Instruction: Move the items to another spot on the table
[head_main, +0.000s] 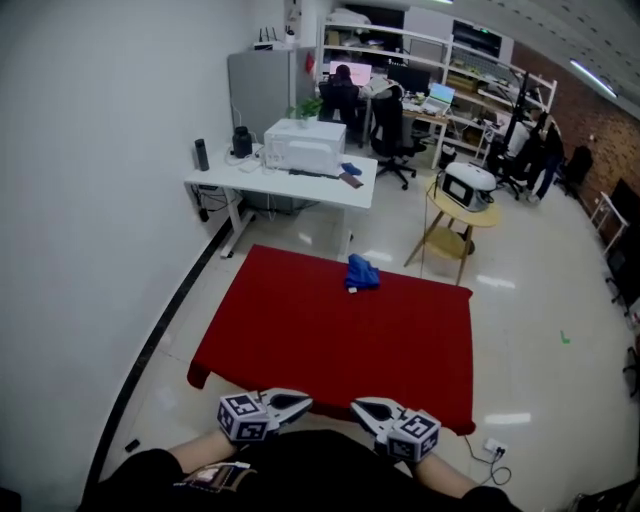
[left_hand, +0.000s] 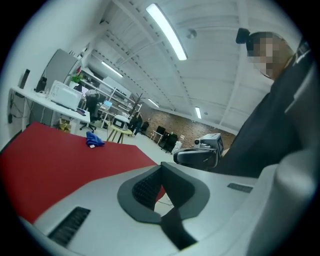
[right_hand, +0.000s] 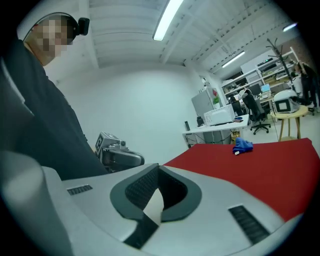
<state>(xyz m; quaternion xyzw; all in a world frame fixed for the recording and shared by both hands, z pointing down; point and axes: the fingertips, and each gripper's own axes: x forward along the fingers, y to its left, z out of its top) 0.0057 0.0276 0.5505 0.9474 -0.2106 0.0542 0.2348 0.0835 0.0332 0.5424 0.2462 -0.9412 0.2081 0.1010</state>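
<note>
Close against the person's chest, the left gripper (head_main: 300, 403) and right gripper (head_main: 362, 408) point tip to tip, each with its jaws pressed together and holding nothing. Beyond them spreads the red table (head_main: 300, 330). One blue cloth (head_main: 361, 272) lies bunched near its far edge, well apart from both grippers. The task looks unstarted: reaching, grasping and moving the cloth all remain.

One blue cloth (head_main: 361, 272) lies on one red table (head_main: 300, 335). Two grippers show: left gripper (head_main: 298, 403) and right gripper (head_main: 362, 407). One white desk (head_main: 300, 187) stands behind.
</note>
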